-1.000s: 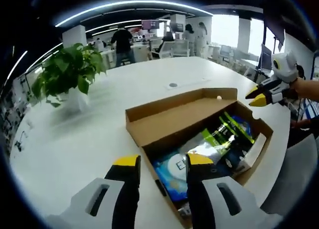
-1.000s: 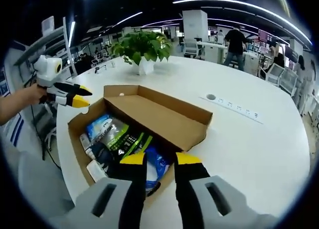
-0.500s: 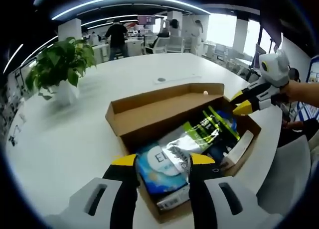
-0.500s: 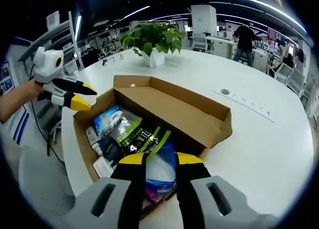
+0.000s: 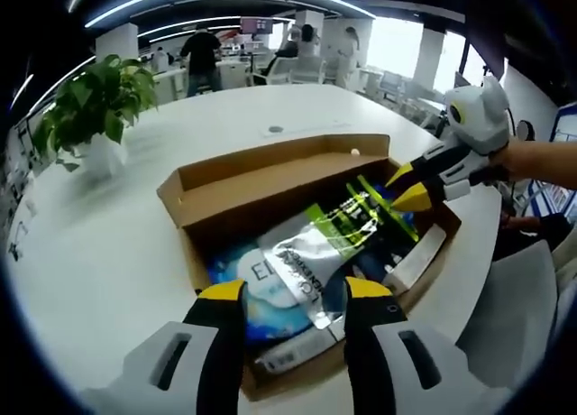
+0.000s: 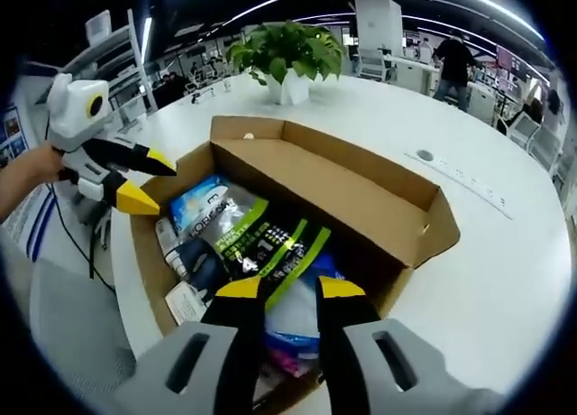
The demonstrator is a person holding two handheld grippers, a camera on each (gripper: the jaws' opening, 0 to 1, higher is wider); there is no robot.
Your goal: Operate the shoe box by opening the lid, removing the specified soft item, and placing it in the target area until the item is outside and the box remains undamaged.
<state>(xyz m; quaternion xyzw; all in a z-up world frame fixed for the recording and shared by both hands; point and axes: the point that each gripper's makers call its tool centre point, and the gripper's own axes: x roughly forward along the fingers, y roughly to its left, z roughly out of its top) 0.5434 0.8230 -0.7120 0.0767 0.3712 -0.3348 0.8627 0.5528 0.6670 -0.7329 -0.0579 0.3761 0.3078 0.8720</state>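
Showing no readable writing, pouches [image 6: 261,244] fill shoe box [image 6: 379,203].

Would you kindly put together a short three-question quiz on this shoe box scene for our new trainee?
1. True or false: the lid of the shoe box is already open.
2. Multiple choice: in the right gripper view, what lies on top of the box contents? A) a silver pouch with green stripes B) a pair of shoes C) a folded towel
3. Fill in: the potted ______ stands on the white table beyond the box.

In the left gripper view, the left hand-held gripper hangs open over the near end of the box, while the right hand-held gripper reaches over the far end, jaws parted.

Key: 1 true; 2 A; 3 plant.
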